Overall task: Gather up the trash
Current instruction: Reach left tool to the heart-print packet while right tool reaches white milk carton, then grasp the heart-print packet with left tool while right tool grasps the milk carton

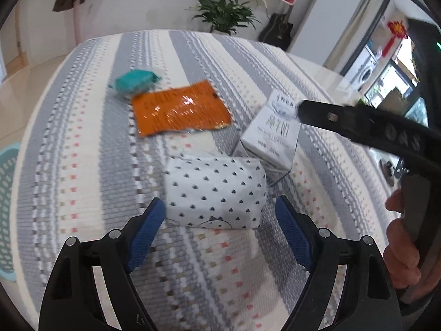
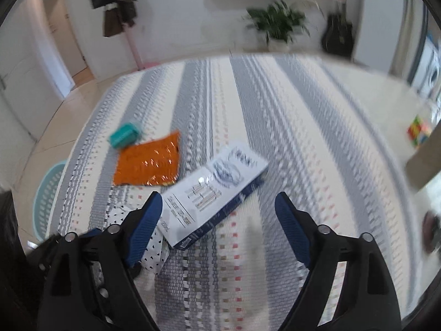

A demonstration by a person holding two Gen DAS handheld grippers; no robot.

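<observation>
Left gripper (image 1: 220, 220) spread wide, empty, straddling dotted tissue pack (image 1: 215, 190) for grasp. Right gripper (image 2: 217, 218) also released, nearing milk carton (image 2: 212, 193). Trash scattered on striped cloth (image 1: 82, 165); basket (image 2: 46, 193) waits beside.

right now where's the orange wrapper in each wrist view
Left wrist view: the orange wrapper lies upper centre, flat on the striped cloth, beyond the heart-print pack.
Right wrist view: the orange wrapper is left of centre, left of the milk carton.
Shared landmark: the teal packet at its far left corner.
</observation>
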